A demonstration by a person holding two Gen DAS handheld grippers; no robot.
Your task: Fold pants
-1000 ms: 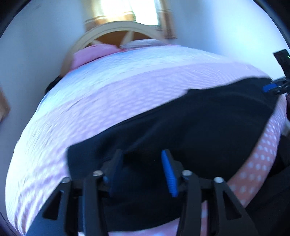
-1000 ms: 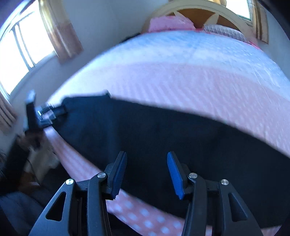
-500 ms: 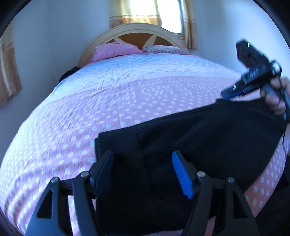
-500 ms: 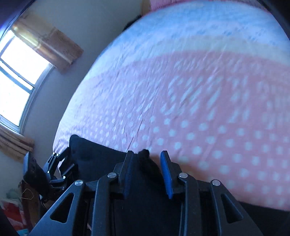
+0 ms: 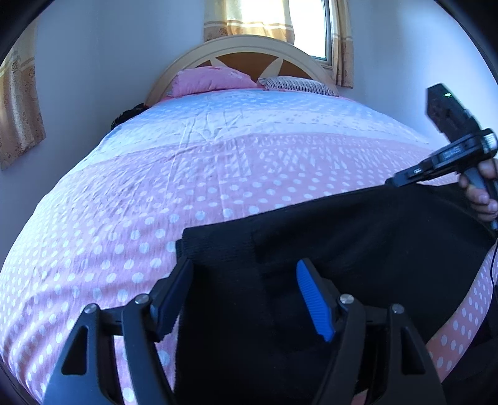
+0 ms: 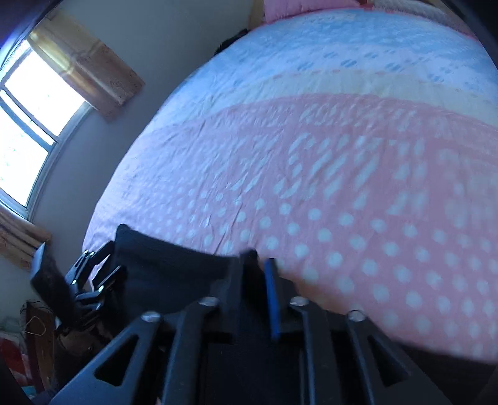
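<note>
On one bed (image 5: 130, 218), one pants (image 5: 358, 249): right gripper (image 6: 254, 268) pinches them, left gripper (image 5: 246, 296) gapes.

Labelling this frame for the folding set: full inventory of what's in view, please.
pants: 1, black, near edge of the bed, one end pinched in the right gripper
bedspread: 1, pink with white dots, pale blue toward the headboard, covers the bed
pillows: 2, one pink, one patterned, at the headboard
headboard: 1, cream and brown, arched, against the wall
curtains: tan, at the windows
left gripper: 1, black with blue pad, open above the pants
right gripper: 1, black, closed on pants fabric
hand: 1, holding the right gripper's handle
</note>
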